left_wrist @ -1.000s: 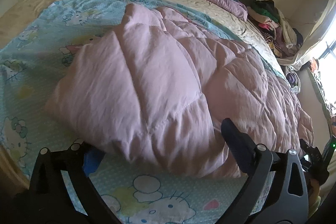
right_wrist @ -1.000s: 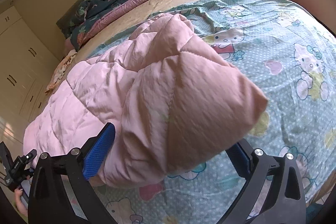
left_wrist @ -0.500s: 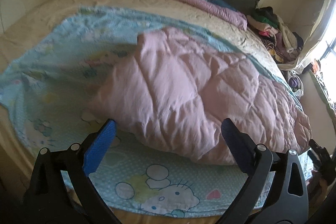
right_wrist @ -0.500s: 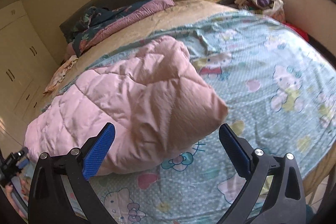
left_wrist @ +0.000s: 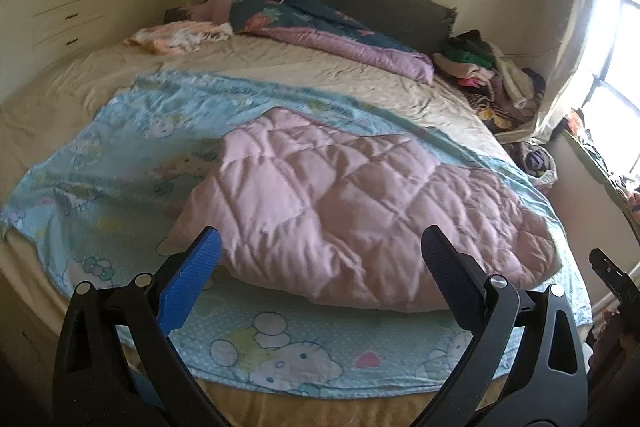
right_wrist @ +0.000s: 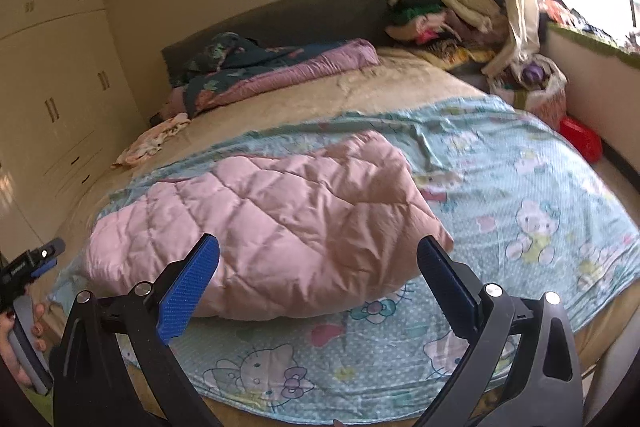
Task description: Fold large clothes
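Now hovering off the bed's near edge with both tools free: left gripper point(left_wrist: 318, 247) spread wide, pinching nothing; right gripper point(right_wrist: 318, 253) likewise spread and empty. Lying folded over on the blue cartoon sheet point(left_wrist: 280, 347), the pink quilted garment point(left_wrist: 352, 211), a puffy slab filling the middle of both views, with one corner poking toward 3 o'clock in the right wrist view point(right_wrist: 440, 239) and the bulkier rounded end at 9 o'clock there point(right_wrist: 116, 251).

Probably sizing up the next fold. For doing it well: reaching for the two outer ends at matching points, pinching through all layers rather than the top skin only, lifting evenly, bringing the edges across together, then pressing the trapped air out. Judging the fabric slippery and springy, so gripping deep. Ignoring the clothes pile point(left_wrist: 488, 67) at 1 o'clock.
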